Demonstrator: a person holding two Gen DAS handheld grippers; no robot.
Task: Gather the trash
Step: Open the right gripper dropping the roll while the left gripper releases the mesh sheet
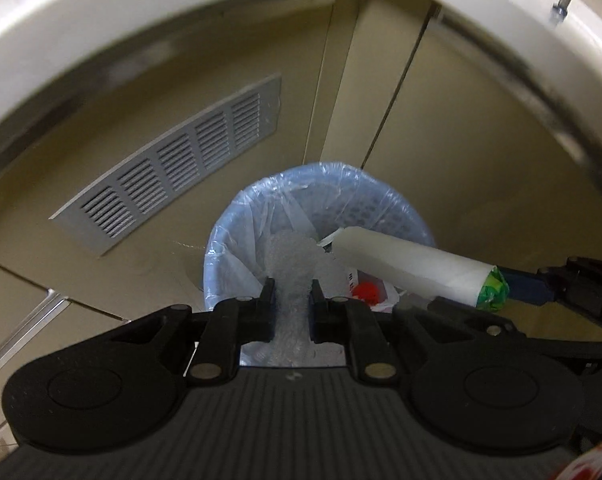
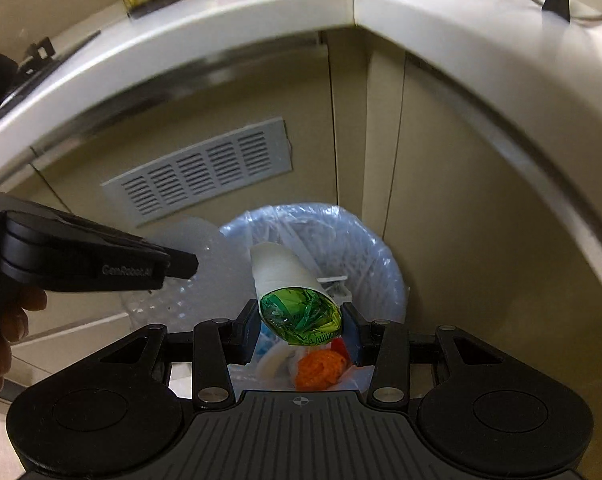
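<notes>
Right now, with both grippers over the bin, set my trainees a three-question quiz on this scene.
1. True or false: the left gripper is shut on clear bubble wrap.
2. What does the right gripper hold? A) a glass jar B) a white paper roll stuffed with a green wrapper C) nothing
3. Fill in: both items hang above the ____ lined with a plastic bag.

Key: 1 true; 2 B; 3 bin.

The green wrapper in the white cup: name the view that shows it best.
Right wrist view: the green wrapper faces the camera and fills the mouth of the cup, between the right gripper pads. The left wrist view shows only its edge at the cup's end.
</notes>
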